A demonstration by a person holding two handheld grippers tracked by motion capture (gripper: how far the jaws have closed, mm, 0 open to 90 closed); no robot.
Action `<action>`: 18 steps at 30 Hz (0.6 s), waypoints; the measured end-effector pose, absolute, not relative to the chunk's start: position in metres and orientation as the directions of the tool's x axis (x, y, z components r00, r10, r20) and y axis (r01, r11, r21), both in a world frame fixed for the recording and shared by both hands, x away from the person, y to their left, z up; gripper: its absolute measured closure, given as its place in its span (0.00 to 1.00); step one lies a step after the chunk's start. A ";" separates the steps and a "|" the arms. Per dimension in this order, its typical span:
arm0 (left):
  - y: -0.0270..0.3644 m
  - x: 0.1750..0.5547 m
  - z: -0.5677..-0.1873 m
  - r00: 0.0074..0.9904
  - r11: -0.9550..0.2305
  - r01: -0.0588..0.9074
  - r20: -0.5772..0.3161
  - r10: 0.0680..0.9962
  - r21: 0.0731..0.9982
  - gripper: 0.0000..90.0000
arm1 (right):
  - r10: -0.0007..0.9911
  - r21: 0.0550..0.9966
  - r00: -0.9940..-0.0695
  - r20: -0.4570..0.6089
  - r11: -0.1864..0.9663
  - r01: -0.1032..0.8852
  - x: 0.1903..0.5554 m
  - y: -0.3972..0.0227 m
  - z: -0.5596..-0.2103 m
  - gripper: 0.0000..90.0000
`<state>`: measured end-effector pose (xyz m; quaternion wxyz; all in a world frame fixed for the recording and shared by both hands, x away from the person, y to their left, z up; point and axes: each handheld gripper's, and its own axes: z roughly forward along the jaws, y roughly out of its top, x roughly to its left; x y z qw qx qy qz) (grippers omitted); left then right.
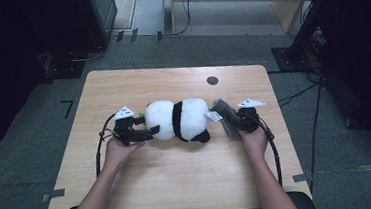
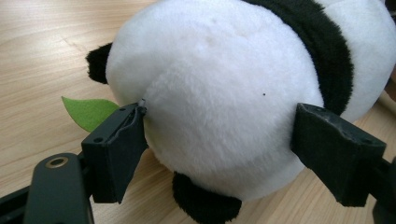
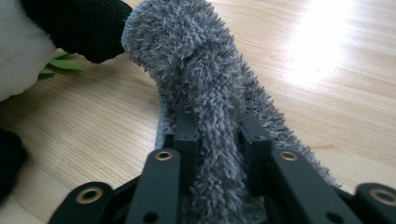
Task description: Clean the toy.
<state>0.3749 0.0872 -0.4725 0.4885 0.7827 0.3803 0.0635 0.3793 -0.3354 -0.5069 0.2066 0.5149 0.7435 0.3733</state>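
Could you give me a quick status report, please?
Left gripper open around panda. Right gripper shut on grey cloth. Table otherwise bare.

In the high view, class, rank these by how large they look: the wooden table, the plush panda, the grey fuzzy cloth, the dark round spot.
1. wooden table
2. plush panda
3. grey fuzzy cloth
4. dark round spot

The high view is dim with dark corners, while a strong white glare lies on the desk (image 3: 327, 51) (right gripper view), and the near fingers (image 3: 187, 140) look soft.
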 end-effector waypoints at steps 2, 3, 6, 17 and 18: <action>0.086 0.373 -0.470 0.703 -0.234 0.521 -0.258 0.662 0.821 0.22 | 0.921 0.765 -0.379 0.089 0.181 0.618 0.379 -0.335 -0.505 0.85; 0.085 0.372 -0.469 0.704 -0.236 0.516 -0.251 0.664 0.823 0.22 | 0.921 0.765 -0.379 0.092 0.178 0.619 0.380 -0.335 -0.503 0.85; 0.083 0.372 -0.467 0.699 -0.245 0.532 -0.257 0.667 0.811 0.20 | 0.923 0.776 -0.369 0.107 0.154 0.611 0.379 -0.336 -0.494 0.85; 0.078 0.372 -0.472 0.699 -0.249 0.518 -0.237 0.675 0.818 0.18 | 0.907 0.777 -0.407 0.111 0.176 0.604 0.381 -0.335 -0.453 0.85; 0.077 0.371 -0.472 0.697 -0.245 0.514 -0.234 0.678 0.822 0.18 | 0.894 0.777 -0.437 0.100 0.204 0.596 0.380 -0.334 -0.449 0.85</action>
